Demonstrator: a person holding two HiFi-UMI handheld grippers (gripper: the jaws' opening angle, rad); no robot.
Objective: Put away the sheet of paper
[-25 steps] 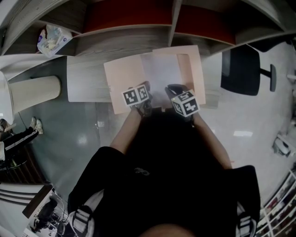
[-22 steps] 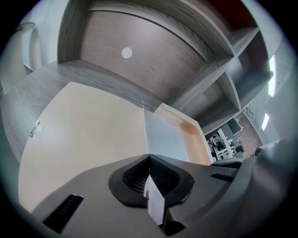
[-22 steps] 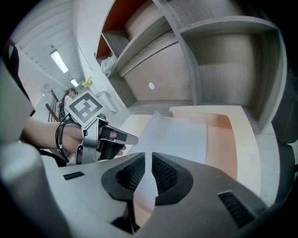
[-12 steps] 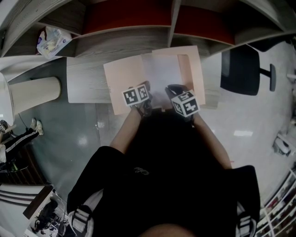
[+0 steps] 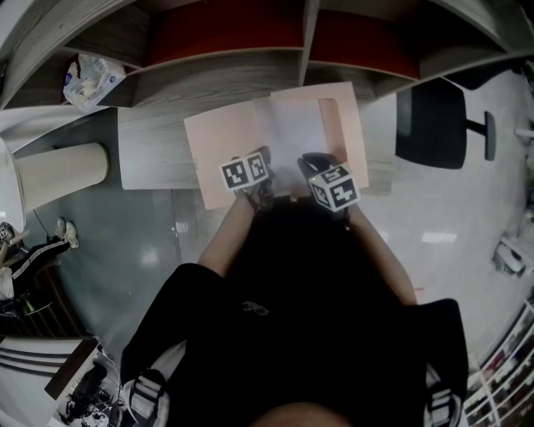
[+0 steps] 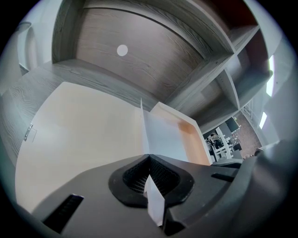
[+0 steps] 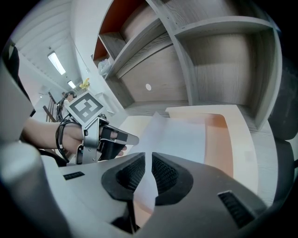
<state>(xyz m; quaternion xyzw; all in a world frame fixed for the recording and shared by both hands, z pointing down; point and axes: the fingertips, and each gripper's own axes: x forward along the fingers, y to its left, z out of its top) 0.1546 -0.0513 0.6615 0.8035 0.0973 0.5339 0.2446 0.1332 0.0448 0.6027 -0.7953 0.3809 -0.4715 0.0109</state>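
An open peach folder [image 5: 221, 142] lies on the grey wooden desk [image 5: 154, 150]. A white sheet of paper [image 5: 290, 133] rests over its middle and right flap. My left gripper [image 5: 265, 182] is shut on the sheet's near edge, which runs up between its pads in the left gripper view, where the sheet [image 6: 163, 139] stands over the folder [image 6: 79, 125]. My right gripper [image 5: 311, 163] pinches the same near edge further right. In the right gripper view the sheet [image 7: 177, 137] passes between the pads, with the left gripper [image 7: 125, 138] beside it.
Shelf compartments with red backs [image 5: 225, 25] rise behind the desk. A plastic-wrapped packet [image 5: 92, 71] sits at the far left. A beige cylinder [image 5: 58, 167] stands left of the desk, and a dark office chair [image 5: 430, 125] at the right.
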